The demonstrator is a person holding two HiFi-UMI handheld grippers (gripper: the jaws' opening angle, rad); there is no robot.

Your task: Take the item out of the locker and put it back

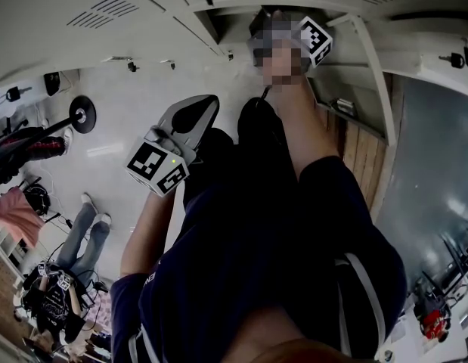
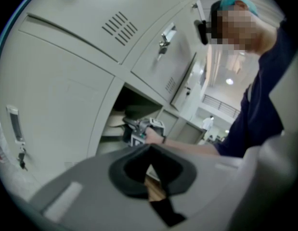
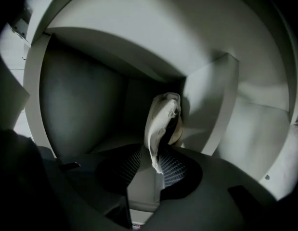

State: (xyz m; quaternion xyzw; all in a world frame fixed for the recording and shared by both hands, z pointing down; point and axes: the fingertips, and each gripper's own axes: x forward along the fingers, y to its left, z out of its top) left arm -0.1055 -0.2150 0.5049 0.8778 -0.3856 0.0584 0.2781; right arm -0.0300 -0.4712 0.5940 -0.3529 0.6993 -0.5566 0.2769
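Up at the open locker (image 1: pixel 367 51), head view, the right gripper (image 1: pixel 262 23) is sitting inside while the left gripper (image 1: pixel 206 103) is hanging low. Left gripper view: its fingers are pressing together, empty. Right gripper view: its fingers are standing spread, the pale item (image 3: pixel 161 124) standing upright between them, deep in the locker.

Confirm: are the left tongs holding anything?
No, the left tongs meet at their tips in the left gripper view, with nothing gripped between them.

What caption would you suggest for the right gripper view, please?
Right gripper inside the locker compartment, fingers apart, with the lower end of a pale cloth item between them.
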